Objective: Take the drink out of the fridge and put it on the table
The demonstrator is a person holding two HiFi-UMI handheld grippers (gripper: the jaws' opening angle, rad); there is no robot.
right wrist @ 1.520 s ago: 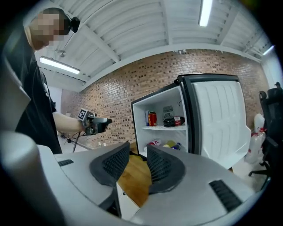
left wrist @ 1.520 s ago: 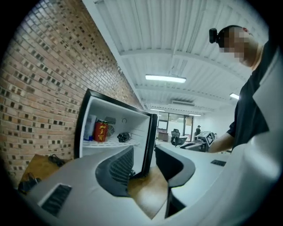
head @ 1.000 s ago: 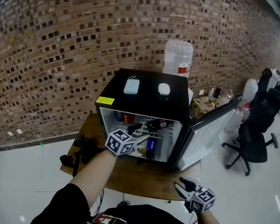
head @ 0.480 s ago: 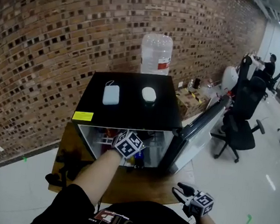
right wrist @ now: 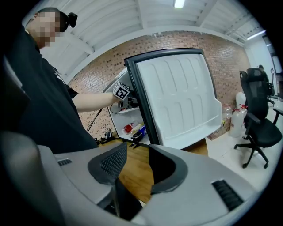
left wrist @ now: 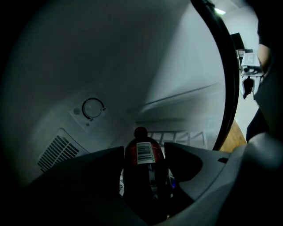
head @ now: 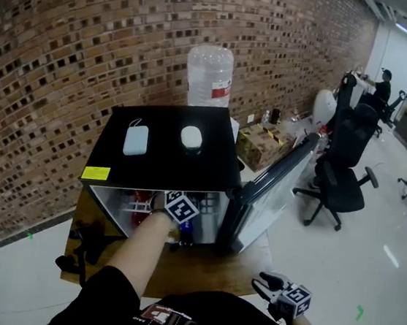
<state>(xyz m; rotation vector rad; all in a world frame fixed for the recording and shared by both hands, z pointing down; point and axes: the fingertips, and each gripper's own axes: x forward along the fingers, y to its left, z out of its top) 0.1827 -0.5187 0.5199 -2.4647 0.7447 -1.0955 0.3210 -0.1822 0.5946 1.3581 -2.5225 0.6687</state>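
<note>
Left gripper (left wrist: 144,148), deep in the open fridge (head: 167,161), has just widened its fingers round the red-labelled bottle (left wrist: 141,176), ready to pinch it, while the right gripper (right wrist: 135,154) waits empty, fingers spread, over the worktop (head: 198,264).

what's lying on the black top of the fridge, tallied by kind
pale blue rectangular pack: 1
white rounded puck: 1
yellow sticker: 1
total: 3
</note>
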